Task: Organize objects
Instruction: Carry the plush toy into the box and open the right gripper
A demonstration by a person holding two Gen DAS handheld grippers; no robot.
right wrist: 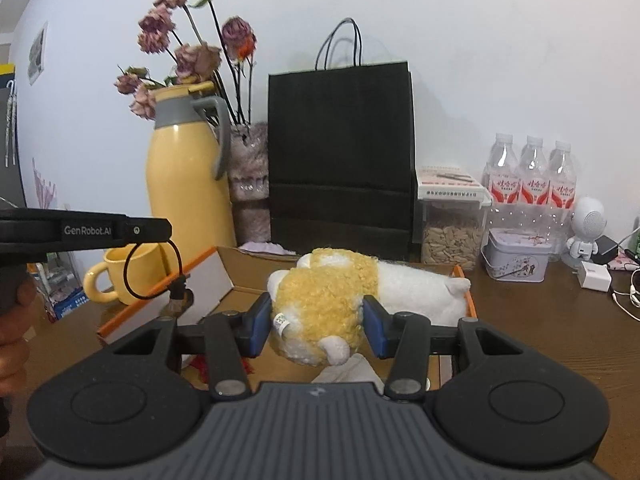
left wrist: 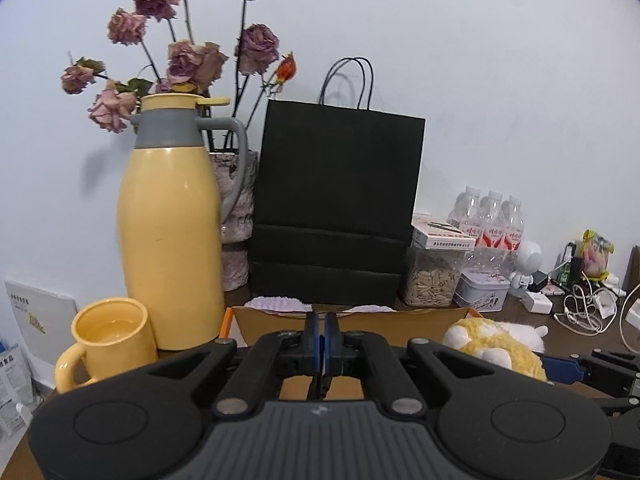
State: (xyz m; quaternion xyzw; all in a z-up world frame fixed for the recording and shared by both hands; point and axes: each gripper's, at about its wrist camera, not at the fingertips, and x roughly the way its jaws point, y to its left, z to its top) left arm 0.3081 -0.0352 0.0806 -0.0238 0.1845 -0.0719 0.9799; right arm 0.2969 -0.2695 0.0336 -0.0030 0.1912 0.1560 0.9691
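My right gripper (right wrist: 316, 324) is shut on a yellow-and-white plush toy (right wrist: 328, 300), with the blue pads pressing its sides, above an open cardboard box with orange edges (right wrist: 224, 276). In the left wrist view the plush (left wrist: 492, 344) shows at the right over the box (left wrist: 352, 316). My left gripper (left wrist: 320, 332) is shut, its blue pads together. Seen from the side in the right wrist view, the left gripper (right wrist: 170, 230) has a thin black cord loop (right wrist: 132, 272) hanging from its tip, with a small brownish ornament (right wrist: 178, 300) dangling over the box's left side.
A yellow thermos jug (left wrist: 172, 232) and a yellow mug (left wrist: 112, 340) stand at the left. Behind them are dried roses (left wrist: 188, 60) in a vase, then a black paper bag (left wrist: 336, 208). To the right are a seed jar (right wrist: 452, 236), a tin (right wrist: 516, 256), water bottles (right wrist: 532, 176) and chargers with cables (left wrist: 580, 308).
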